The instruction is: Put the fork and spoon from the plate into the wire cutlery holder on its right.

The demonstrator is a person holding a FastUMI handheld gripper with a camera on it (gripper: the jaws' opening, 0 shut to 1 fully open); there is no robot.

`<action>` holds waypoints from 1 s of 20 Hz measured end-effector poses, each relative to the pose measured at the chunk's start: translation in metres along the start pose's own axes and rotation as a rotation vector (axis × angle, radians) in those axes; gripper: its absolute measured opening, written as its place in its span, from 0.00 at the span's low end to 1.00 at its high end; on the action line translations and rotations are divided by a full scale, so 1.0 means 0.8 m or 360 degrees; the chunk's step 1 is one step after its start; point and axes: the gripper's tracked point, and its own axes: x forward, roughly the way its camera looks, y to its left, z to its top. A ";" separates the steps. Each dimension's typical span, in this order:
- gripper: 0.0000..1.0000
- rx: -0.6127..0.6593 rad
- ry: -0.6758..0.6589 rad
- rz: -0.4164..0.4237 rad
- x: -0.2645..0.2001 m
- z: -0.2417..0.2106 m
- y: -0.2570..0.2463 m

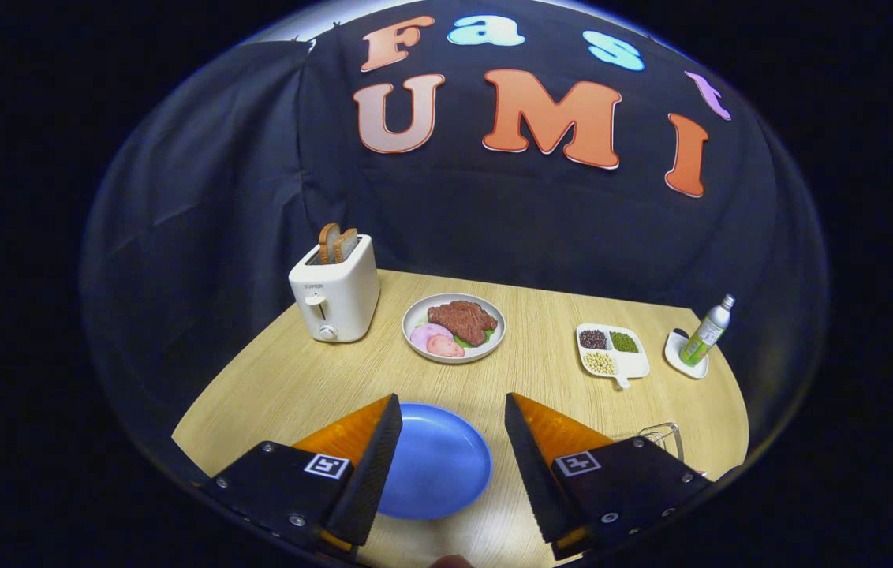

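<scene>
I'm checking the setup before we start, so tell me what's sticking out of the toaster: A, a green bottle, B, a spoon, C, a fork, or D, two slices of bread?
D: two brown slices of bread stand in the slots of the white toaster, beyond the open gripper and the blue plate.

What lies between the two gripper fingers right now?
In the gripper view, the open gripper frames the blue plate on the table; its visible part looks bare.
</scene>
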 end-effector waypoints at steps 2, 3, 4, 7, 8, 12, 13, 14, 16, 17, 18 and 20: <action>0.79 0.0035 -0.0042 0.0003 -0.001 -0.004 0.018; 0.79 0.0052 -0.0040 0.0011 -0.002 -0.010 0.026; 0.79 0.0068 -0.0035 0.0013 -0.002 -0.015 0.029; 0.80 0.0093 0.0005 0.0035 0.000 -0.037 0.049; 0.79 0.0083 0.0020 0.0043 0.002 -0.047 0.055; 0.80 0.0098 0.0186 0.0116 0.006 -0.108 0.088; 0.80 0.0121 0.0237 0.0127 0.007 -0.125 0.093; 0.80 0.0140 0.0304 0.0140 0.008 -0.141 0.096; 0.80 0.0194 0.0370 0.0139 0.016 -0.165 0.099; 0.80 0.0215 0.0387 0.0148 0.019 -0.173 0.101; 0.80 0.0226 0.0399 0.0146 0.023 -0.181 0.104; 0.78 0.0236 0.0437 0.0143 0.032 -0.198 0.107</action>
